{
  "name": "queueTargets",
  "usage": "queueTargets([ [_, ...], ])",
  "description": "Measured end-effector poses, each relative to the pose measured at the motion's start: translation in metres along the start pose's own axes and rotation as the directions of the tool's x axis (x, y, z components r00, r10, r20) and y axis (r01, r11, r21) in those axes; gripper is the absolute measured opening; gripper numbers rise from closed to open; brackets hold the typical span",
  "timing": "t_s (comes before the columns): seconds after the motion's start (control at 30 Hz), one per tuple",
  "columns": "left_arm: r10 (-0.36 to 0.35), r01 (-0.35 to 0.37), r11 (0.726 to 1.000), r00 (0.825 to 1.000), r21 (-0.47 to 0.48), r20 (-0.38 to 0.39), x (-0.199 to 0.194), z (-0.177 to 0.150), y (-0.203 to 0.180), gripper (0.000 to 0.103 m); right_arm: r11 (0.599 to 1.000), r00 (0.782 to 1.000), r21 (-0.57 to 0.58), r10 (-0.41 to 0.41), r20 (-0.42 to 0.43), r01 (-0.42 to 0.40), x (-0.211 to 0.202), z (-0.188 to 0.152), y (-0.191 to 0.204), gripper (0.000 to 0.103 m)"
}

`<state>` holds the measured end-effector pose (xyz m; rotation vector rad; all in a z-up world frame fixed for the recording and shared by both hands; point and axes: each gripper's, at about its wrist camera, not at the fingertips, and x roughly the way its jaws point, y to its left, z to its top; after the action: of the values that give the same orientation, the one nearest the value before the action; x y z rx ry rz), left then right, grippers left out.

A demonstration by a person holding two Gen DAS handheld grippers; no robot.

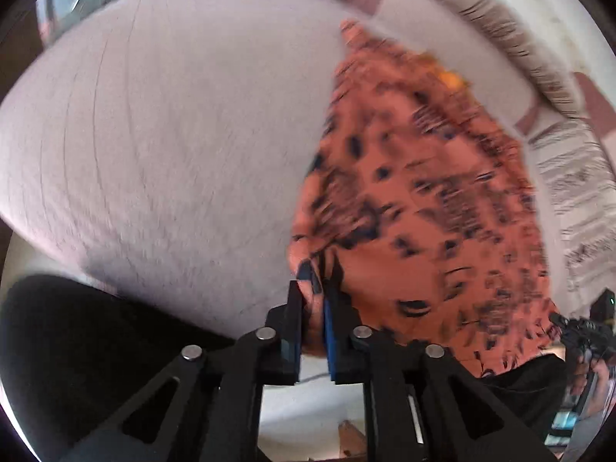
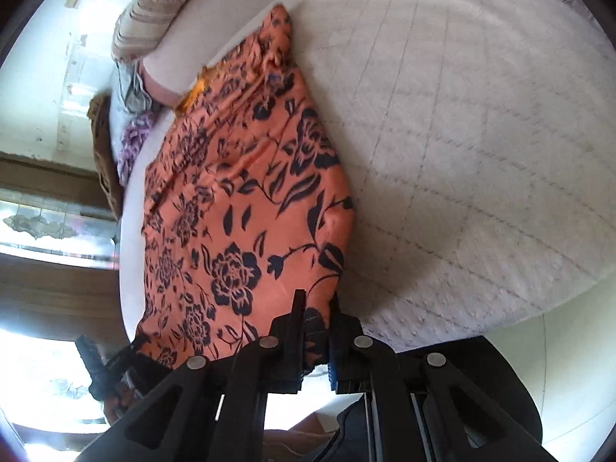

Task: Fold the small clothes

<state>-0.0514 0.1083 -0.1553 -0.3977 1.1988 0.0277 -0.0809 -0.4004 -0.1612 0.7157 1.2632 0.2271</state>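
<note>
One orange floral garment on the bed, near hem pinched by two hand-held grippers: left, right.

A white quilted bed cover is carrying an orange garment with dark floral print, which is lying spread flat near its edge; a striped pillow is sitting at the far end

Bright daylight, left-wrist view smeared by motion blur, right-wrist view sharper with window glare, edges fisheye-bent.
</note>
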Motion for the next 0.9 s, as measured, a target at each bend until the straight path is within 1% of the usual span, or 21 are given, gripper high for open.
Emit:
queueTargets([
  [0.03,-0.008,0.008,1.000,1.000,-0.022,-0.007,0.005,0.000,0.002,0.017,0.999,0.999,0.020,-0.028,-0.022,0.028,0.010,0.001,-0.005,0.012],
  [0.07,-0.030,0.030,0.999,0.999,-0.029,0.011,0.004,-0.001,0.002,0.025,0.998,0.998,0.039,-0.038,-0.050,0.040,0.019,0.001,-0.011,0.013],
  [0.1,-0.057,0.057,0.998,0.998,-0.029,0.011,0.003,0.000,0.001,0.040,0.997,0.996,0.061,-0.033,-0.082,0.039,0.028,0.000,-0.015,0.014],
  [0.13,-0.074,0.075,0.997,0.997,-0.031,0.012,0.001,0.000,0.000,0.048,0.997,0.997,0.073,-0.027,-0.072,0.032,0.028,0.000,-0.016,0.014],
  [0.17,-0.076,0.077,0.996,0.997,-0.034,0.017,0.001,0.000,0.000,0.052,0.996,0.998,0.083,-0.017,-0.064,0.022,0.026,0.000,-0.018,0.015],
  [0.2,-0.066,0.066,0.998,0.998,-0.023,0.013,0.002,-0.001,-0.002,0.051,0.996,0.998,0.084,-0.012,-0.059,0.017,0.025,0.000,-0.018,0.015],
  [0.23,-0.038,0.038,0.999,0.999,-0.006,0.010,0.003,-0.001,-0.004,0.041,0.997,0.998,0.075,-0.012,-0.059,0.017,0.025,0.000,-0.018,0.015],
  [0.27,-0.013,0.013,1.000,1.000,0.003,0.011,0.003,-0.002,-0.006,0.005,0.997,0.998,0.069,-0.014,-0.063,0.018,0.026,0.001,-0.017,0.015],
  [0.3,-0.025,0.025,1.000,1.000,0.010,0.005,0.001,0.000,-0.008,0.006,0.998,0.998,0.047,-0.028,-0.064,0.031,0.025,0.002,-0.013,0.013],
  [0.33,-0.068,0.068,0.998,0.998,-0.011,0.018,-0.007,0.002,-0.007,0.006,0.999,0.998,0.036,-0.034,-0.057,0.036,0.023,0.001,-0.010,0.009],
  [0.43,-0.098,0.100,0.995,0.991,-0.012,0.090,-0.035,0.011,-0.009,0.006,1.000,1.000,0.007,0.012,0.008,-0.012,-0.001,0.003,0.008,0.009],
  [0.47,-0.106,0.108,0.994,0.990,-0.019,0.094,-0.036,0.013,-0.008,0.006,1.000,0.999,0.007,0.024,0.026,-0.024,-0.008,0.005,0.011,0.009],
  [0.5,-0.096,0.099,0.995,0.991,-0.026,0.088,-0.031,0.015,-0.008,0.006,0.999,0.999,0.007,0.032,0.030,-0.032,-0.012,0.009,0.011,0.009],
  [0.53,-0.073,0.075,0.997,0.995,-0.028,0.064,-0.021,0.016,-0.007,0.007,1.000,1.000,0.004,0.019,0.025,-0.019,-0.011,0.012,0.009,0.009],
  [0.57,-0.055,0.056,0.998,0.998,-0.042,0.022,-0.007,0.015,-0.003,0.007,1.000,1.000,0.011,-0.005,0.012,0.005,-0.006,0.014,0.005,0.009],
  [0.63,-0.050,0.047,0.996,0.998,-0.077,-0.037,0.011,0.011,0.004,0.007,0.998,0.998,0.050,-0.031,-0.058,0.034,0.018,0.013,-0.009,0.009],
  [0.67,-0.047,0.045,0.997,0.999,-0.067,-0.028,0.009,0.011,0.003,0.007,0.997,0.996,0.063,-0.043,-0.084,0.049,0.028,0.010,-0.013,0.009],
  [0.77,-0.031,0.030,0.999,1.000,-0.037,-0.008,0.000,0.015,-0.002,0.007,0.998,0.997,0.059,-0.032,-0.072,0.036,0.025,0.010,-0.012,0.009],
  [0.83,-0.026,0.024,0.999,0.999,-0.041,-0.031,0.009,0.016,-0.001,0.007,0.998,0.997,0.049,-0.034,-0.073,0.038,0.023,0.012,-0.014,0.009],
  [0.9,-0.017,0.014,0.999,0.999,-0.044,-0.052,0.009,0.020,-0.002,0.007,0.997,0.996,0.067,-0.022,-0.086,0.028,0.026,0.012,-0.019,0.008],
])
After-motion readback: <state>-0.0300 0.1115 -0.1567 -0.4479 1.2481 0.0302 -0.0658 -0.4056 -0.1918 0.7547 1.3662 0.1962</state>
